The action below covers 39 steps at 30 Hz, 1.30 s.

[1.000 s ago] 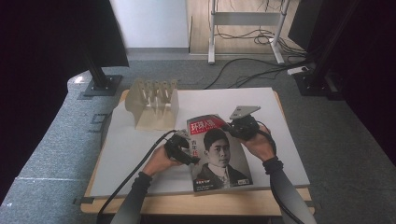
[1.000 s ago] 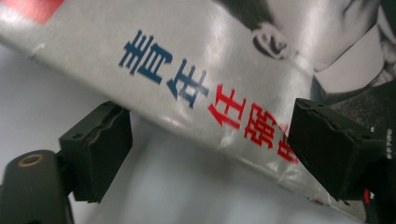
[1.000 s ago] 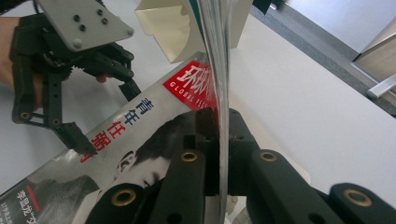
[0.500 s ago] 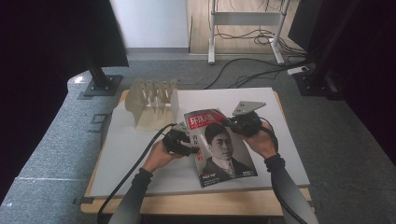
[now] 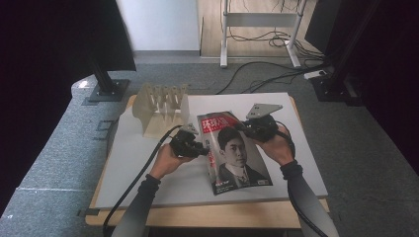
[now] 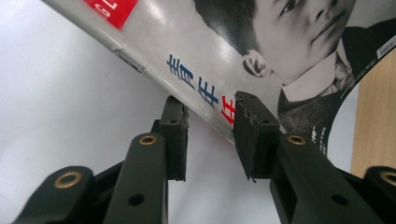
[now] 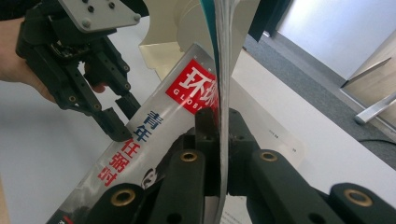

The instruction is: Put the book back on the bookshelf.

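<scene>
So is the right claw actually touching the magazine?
Touching. In the right gripper view the right claw has both jaws pressed against the lifted edge of the magazine, pinching it with no gap.

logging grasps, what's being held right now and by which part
The right hand-held gripper clamps the magazine by its right-hand edge; the left hand-held gripper is open at the spine.

L hand-held gripper (image 6: pixel 211 135) jaws apart, straddling magazine (image 6: pixel 261 60) spine edge, lifted above white tabletop (image 6: pixel 60 107).

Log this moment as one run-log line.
right gripper: shut on magazine edge, lifting it | left gripper: open at spine edge | rack: behind, apart
</scene>
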{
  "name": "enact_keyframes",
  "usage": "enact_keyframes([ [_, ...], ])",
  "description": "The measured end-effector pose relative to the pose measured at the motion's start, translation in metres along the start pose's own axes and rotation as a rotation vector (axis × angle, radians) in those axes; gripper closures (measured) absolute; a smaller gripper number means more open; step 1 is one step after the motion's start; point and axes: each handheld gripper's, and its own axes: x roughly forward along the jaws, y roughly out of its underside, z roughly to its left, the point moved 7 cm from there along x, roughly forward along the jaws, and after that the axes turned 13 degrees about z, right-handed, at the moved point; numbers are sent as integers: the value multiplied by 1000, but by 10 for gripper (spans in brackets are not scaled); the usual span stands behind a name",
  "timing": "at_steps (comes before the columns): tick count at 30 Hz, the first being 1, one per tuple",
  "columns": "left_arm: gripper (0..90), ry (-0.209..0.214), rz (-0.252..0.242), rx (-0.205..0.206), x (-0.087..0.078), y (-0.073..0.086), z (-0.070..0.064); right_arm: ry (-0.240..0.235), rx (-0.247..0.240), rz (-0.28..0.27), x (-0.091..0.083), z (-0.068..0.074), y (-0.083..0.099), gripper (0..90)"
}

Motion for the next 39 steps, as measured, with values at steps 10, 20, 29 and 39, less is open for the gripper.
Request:
enact_keyframes([
  [10, 803, -127, -115, 15, -38, -14, 2, 57, 24, -65, -17, -11, -10, 851],
  [20, 768, -281, -144, 134, -55, -16, -17, 64, 60, -66, -21, -16, 4, 851],
  [29, 802, -293, -158, 134, -50, -34, -15, 78, 54, -57, -32, -19, 13, 846],
  [39, 785, -261, -168, 177, -61, -27, -24, 70, 74, -80, -29, -23, 15, 845],
])
